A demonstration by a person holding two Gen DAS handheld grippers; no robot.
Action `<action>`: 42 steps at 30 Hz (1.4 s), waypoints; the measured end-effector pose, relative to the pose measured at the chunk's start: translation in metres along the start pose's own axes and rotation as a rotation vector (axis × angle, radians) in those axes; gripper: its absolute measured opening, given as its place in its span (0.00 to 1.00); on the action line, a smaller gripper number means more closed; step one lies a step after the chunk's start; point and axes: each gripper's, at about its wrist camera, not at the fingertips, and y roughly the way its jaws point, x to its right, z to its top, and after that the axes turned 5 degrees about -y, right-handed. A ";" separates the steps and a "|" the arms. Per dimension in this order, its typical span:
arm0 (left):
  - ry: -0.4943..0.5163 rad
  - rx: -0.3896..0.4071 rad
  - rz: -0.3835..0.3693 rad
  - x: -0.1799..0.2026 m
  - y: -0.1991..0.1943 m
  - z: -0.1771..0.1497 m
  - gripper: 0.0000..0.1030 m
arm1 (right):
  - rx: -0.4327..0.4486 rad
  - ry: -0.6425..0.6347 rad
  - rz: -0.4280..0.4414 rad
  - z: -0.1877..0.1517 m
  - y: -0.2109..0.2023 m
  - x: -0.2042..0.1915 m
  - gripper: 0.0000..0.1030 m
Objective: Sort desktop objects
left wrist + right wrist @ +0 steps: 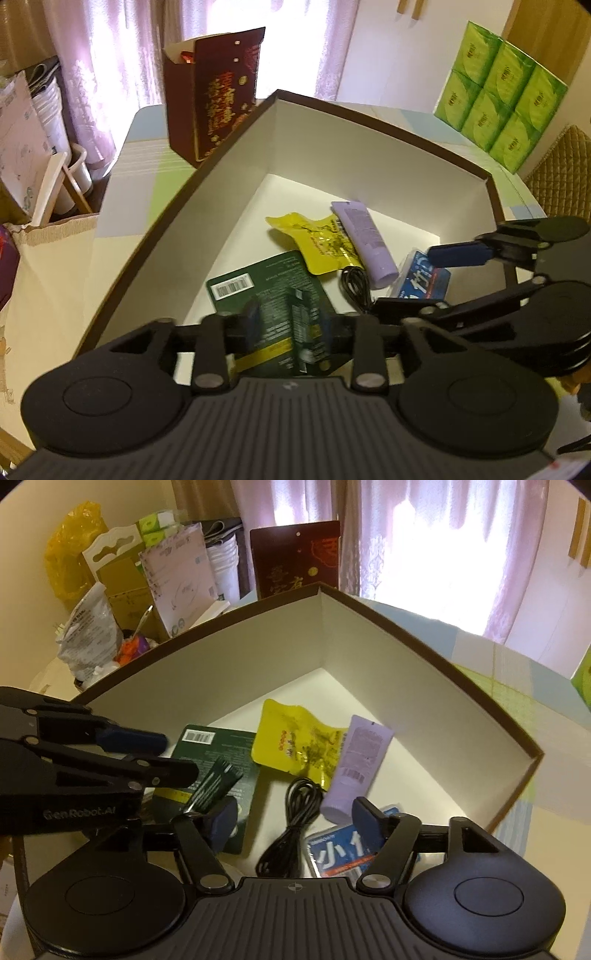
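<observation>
As box (332, 155) sits on pastel table (147, 155) by curtains (92, 74), R claw (293, 819) gapes empty; L claw (288, 321): can't tell.

Ahead of the right gripper (291, 821), the box (354, 635) floor lies bare toward the far corner; nearer, the black cable (291, 819), purple tube (356, 764) and yellow pouch (295, 738) crowd it, and the left gripper (162, 753) blocks its left.
</observation>
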 end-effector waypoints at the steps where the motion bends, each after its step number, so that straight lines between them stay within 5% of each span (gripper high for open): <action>1: -0.009 -0.001 -0.001 -0.001 -0.001 0.000 0.42 | 0.006 -0.006 0.000 0.000 -0.002 0.001 0.75; 11: -0.028 0.015 0.009 -0.002 -0.028 -0.014 0.88 | 0.069 -0.117 0.038 -0.012 -0.032 -0.004 0.98; 20: -0.022 0.092 0.073 0.010 -0.070 -0.029 0.99 | 0.098 -0.153 0.064 -0.028 -0.058 -0.011 0.98; 35: 0.013 0.275 0.154 0.046 -0.140 -0.059 0.99 | 0.208 -0.183 -0.003 -0.060 -0.108 -0.025 0.98; 42: -0.006 0.327 0.206 0.069 -0.169 -0.078 0.99 | 0.239 -0.150 0.030 -0.074 -0.135 -0.025 0.98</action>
